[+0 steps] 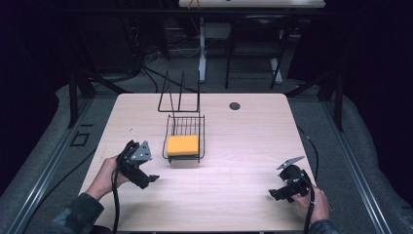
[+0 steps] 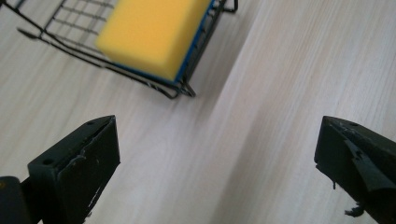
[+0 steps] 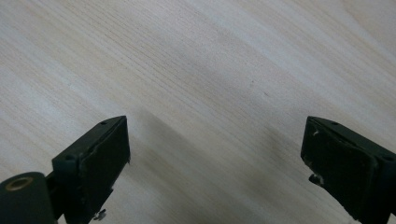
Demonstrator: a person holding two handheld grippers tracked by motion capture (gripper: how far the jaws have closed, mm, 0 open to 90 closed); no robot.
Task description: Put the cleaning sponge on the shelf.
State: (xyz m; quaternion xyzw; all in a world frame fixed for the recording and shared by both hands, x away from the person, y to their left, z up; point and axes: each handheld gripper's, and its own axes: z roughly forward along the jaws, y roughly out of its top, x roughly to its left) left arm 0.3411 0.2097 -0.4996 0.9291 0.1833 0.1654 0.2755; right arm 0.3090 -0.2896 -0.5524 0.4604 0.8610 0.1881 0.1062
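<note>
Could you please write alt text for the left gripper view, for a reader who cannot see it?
A yellow sponge with a blue underside lies in a black wire basket on a pale wooden table. Two black fingers of the left gripper rise from below, wide apart and empty.

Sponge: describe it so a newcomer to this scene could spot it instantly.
On the pale wooden table, near its middle, stands a black wire basket. The sponge lies inside, at the person's end. It is a bright yellow block with a thin blue underside, the table's one colourful thing.
</note>
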